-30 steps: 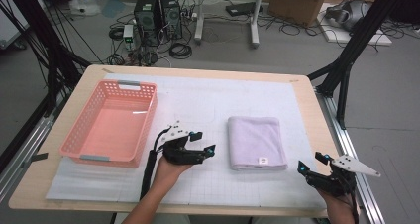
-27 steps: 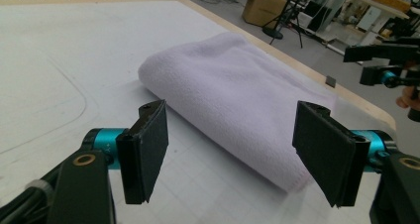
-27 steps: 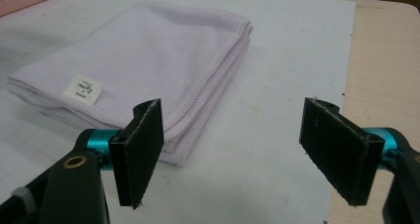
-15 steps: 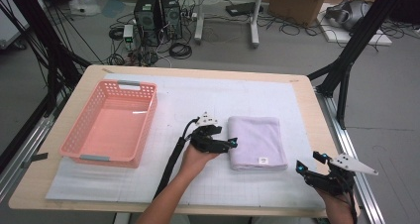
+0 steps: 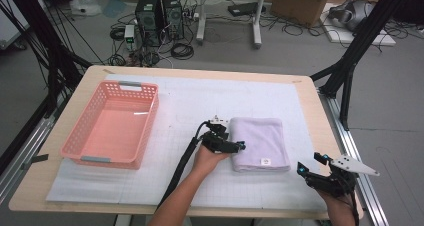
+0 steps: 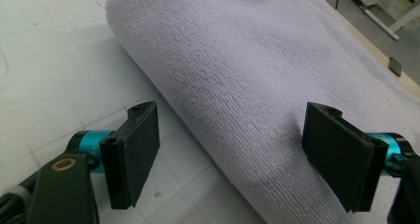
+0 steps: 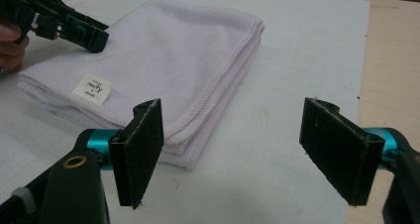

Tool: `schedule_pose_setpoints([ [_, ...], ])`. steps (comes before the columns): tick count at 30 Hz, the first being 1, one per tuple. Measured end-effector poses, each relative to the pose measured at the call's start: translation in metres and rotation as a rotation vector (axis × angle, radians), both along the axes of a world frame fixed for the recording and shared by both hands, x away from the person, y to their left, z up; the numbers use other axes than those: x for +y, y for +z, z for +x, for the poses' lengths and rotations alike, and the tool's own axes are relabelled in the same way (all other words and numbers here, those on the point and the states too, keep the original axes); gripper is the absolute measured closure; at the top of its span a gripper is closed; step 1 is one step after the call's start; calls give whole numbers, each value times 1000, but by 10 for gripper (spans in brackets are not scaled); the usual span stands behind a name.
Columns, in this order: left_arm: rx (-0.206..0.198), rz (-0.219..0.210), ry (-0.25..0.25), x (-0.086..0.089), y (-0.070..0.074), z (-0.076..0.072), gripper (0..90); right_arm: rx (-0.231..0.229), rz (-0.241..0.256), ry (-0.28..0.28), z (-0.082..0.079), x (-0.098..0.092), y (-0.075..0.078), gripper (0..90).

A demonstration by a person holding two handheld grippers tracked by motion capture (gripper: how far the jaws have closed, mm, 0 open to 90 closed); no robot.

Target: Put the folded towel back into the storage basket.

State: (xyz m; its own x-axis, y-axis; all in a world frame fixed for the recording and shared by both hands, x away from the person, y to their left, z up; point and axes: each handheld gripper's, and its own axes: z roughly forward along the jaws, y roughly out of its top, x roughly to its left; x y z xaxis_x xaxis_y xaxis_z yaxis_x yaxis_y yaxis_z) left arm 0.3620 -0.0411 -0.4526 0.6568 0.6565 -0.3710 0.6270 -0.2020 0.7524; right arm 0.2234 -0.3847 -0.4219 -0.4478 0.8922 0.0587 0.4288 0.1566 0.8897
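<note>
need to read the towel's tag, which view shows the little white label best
The right gripper view: the white label lies near the camera on the folded lilac towel, though its print stays too small to read. The high view shows it as a tiny white square. The left gripper view shows plain towel pile.

Each black gripper [image 6: 233, 159] has teal joints (a brass screw too) and flat pads.

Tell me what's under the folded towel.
The towel lies on a white gridded mat that covers the table. The mat shows all around it; whatever is directly beneath is covered.
</note>
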Motion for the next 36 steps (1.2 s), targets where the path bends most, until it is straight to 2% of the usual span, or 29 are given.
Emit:
schedule_pose_setpoints([
  [3, -5, 9, -7, -5, 0, -1, 245, 3, -2, 3, 0, 1, 0, 242],
  [5, -23, 23, -14, -9, 0, -3, 286, -1, 1, 6, 1, 2, 0, 242],
  [6, -36, 31, -31, -9, -1, -4, 335, 1, 1, 6, 1, 3, 0, 242],
  [7, -26, 16, -49, -9, -2, -4, 417, 2, 2, 6, 1, 3, 0, 242],
  [10, 0, -13, -36, -10, -3, -3, 570, 3, 2, 6, 1, 2, 0, 242],
  [14, 23, -54, -26, -8, -2, -2, 666, 7, 7, 3, 1, 1, 0, 242],
  [16, 10, -65, -38, -6, 0, -2, 690, 4, 9, 4, 1, 1, 0, 242],
  [23, -99, -132, -111, 2, 15, -8, 715, 3, 18, 5, 0, 2, 0, 242],
  [30, -224, -138, -174, 9, 29, -16, 727, 5, 12, 8, 0, 3, 1, 242],
  [36, -287, -135, -227, 18, 39, -21, 735, 3, 14, 9, 0, 3, 1, 242],
])
